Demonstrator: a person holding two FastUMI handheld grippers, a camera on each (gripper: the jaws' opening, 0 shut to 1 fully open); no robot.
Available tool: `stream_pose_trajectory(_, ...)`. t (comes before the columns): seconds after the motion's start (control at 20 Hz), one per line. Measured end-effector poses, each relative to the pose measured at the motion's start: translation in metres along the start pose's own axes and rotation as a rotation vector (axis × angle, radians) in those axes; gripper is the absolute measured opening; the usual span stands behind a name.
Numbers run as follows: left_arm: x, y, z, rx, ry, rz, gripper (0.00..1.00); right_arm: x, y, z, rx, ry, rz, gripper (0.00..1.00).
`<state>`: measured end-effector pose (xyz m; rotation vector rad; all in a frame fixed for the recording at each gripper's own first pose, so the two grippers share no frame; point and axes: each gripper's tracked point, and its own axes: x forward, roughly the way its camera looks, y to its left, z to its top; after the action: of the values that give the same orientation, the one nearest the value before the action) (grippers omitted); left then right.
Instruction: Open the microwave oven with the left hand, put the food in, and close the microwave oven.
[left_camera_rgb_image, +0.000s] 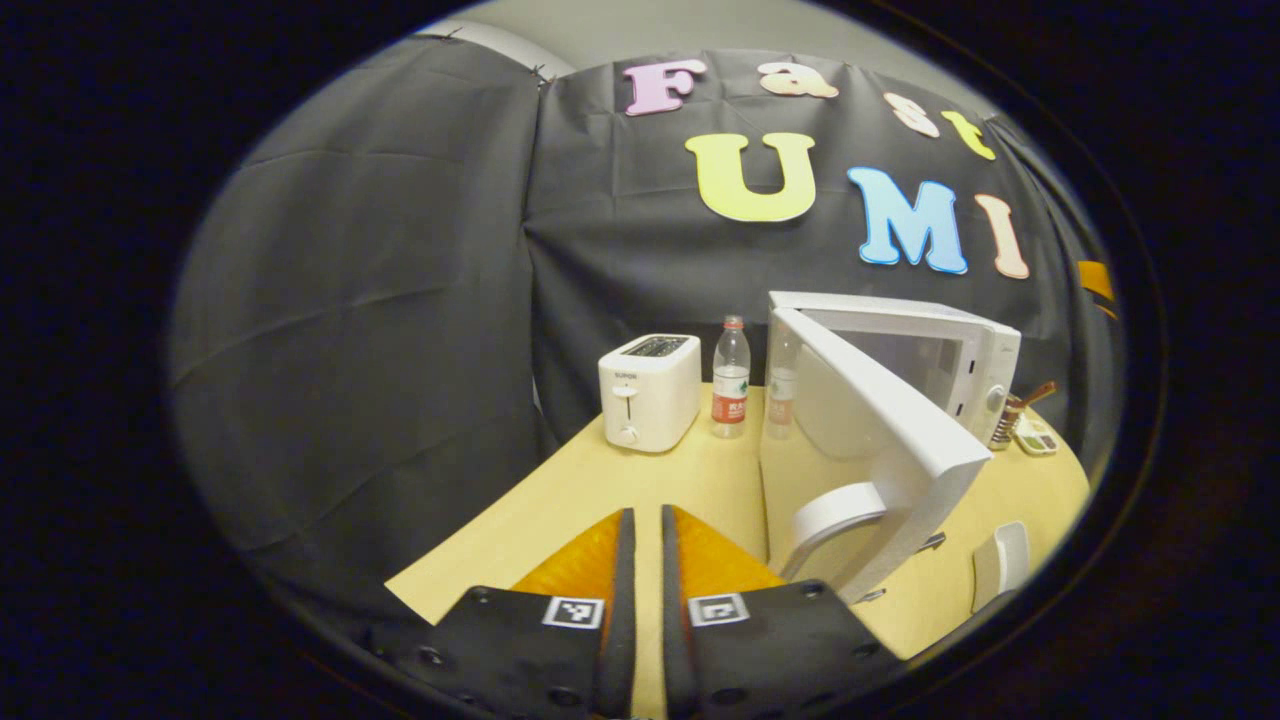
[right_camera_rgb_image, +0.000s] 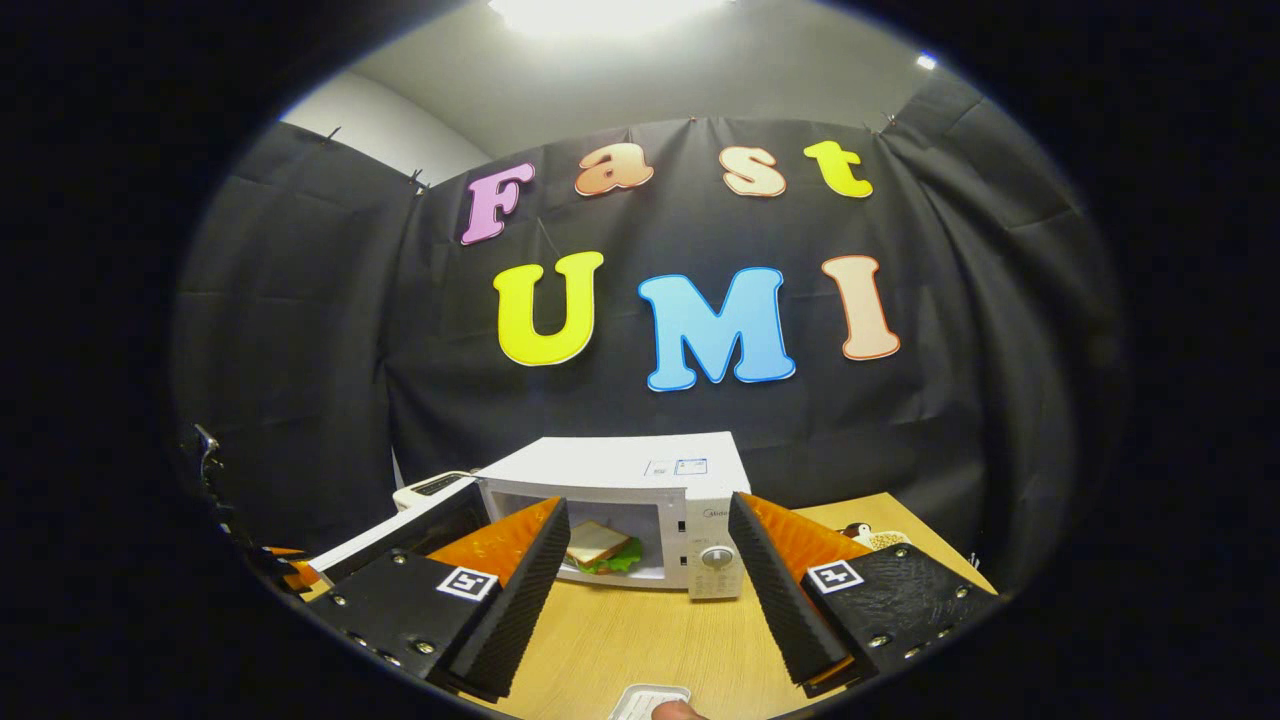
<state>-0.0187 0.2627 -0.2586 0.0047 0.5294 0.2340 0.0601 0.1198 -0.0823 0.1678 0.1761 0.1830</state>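
Two of the three steps look done, as I judge it: the microwave oven stands open and the food, a sandwich of pale bread with green leaf at its edge, already lies inside the cavity, seen straight ahead between the right gripper fingers in the right gripper view. What remains is closing. The door, a smooth white slab with a rounded, glossy handle near its free edge, swings out just ahead and to the right of the left gripper in the left gripper view. That gripper's fingers stand nearly together with a narrow gap, holding nothing; the right gripper's are spread wide and also empty. The next move, I reckon, calls for the left gripper to go right, get behind the door's outer face or handle, and push it round on its hinge until it latches; hard plastic like that may let the fingers slip. The oven body is boxy, matte white, with a round dial on its panel. Farther ahead of the left gripper and slightly left stand a white toaster with rounded corners and a clear plastic bottle with a red cap. All rest on a pale wood-grain table, smooth and flat.
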Motion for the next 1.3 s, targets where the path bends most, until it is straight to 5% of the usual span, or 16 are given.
stream_pose_trajectory(0.05, -0.004, -0.010, -0.005, -0.014, 0.016, -0.014, 0.13, -0.004, -0.005, 0.002, 0.001, -0.001, 0.004, 0.96)
stream_pose_trajectory(0.25, -0.013, -0.035, -0.014, -0.012, 0.045, -0.001, 0.07, -0.023, -0.022, 0.002, -0.008, -0.007, 0.019, 0.96)
stream_pose_trajectory(0.8, -0.029, -0.126, 0.005, 0.009, -0.002, -0.063, 0.07, -0.066, -0.080, -0.008, -0.038, 0.035, 0.037, 0.96)
stream_pose_trajectory(1.3, -0.009, -0.226, 0.022, 0.071, -0.009, -0.306, 0.07, -0.076, -0.087, -0.005, -0.042, 0.037, -0.043, 0.96)
